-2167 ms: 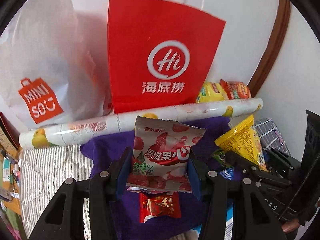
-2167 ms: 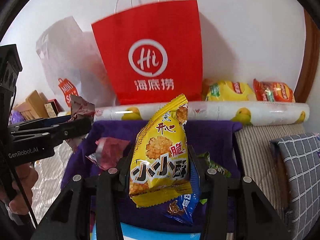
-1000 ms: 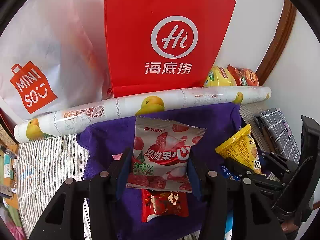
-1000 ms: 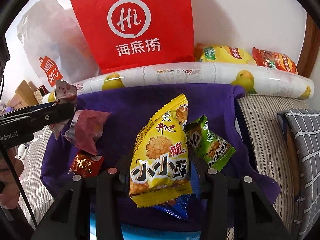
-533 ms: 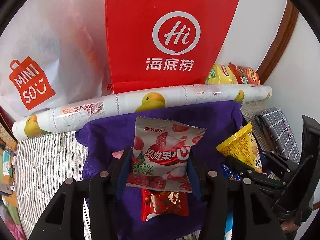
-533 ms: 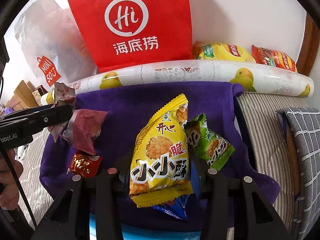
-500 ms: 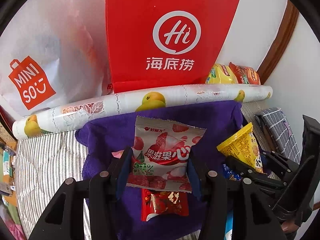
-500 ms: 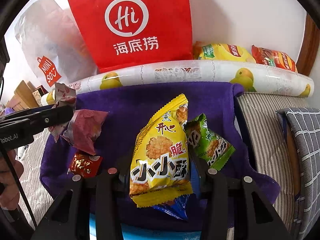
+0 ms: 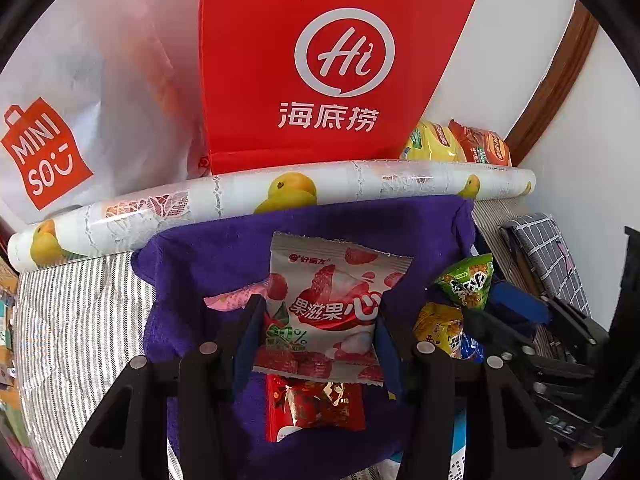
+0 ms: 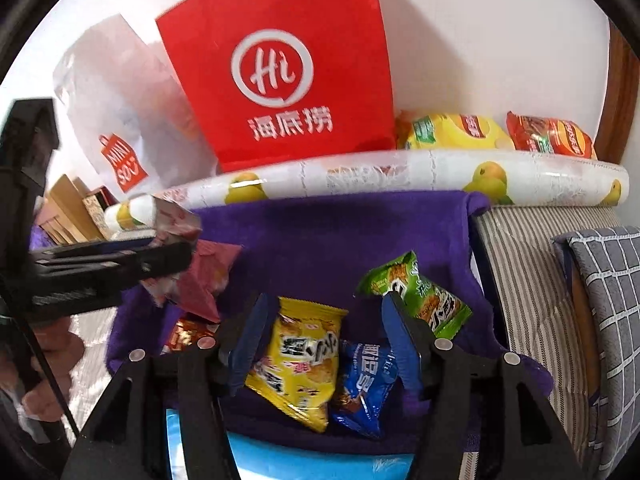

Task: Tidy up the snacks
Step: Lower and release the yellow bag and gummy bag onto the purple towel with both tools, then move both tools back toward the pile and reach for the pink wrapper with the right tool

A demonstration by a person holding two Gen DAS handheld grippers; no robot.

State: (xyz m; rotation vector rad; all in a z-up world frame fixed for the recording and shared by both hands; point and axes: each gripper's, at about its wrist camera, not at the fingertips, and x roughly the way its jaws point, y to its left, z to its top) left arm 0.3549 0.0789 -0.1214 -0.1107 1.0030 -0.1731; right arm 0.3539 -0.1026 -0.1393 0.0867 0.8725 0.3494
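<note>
Snacks lie on the purple cloth: my left gripper clamps the strawberry pack above it, while my right gripper stands wide open, empty, over the yellow pack, blue pack beside, green pack just right.

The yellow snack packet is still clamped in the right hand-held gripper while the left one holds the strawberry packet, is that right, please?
Not quite. In the right wrist view the right hand-held gripper is open and the yellow snack packet lies loose on the purple cloth. The left hand-held gripper does hold the strawberry packet.
</note>
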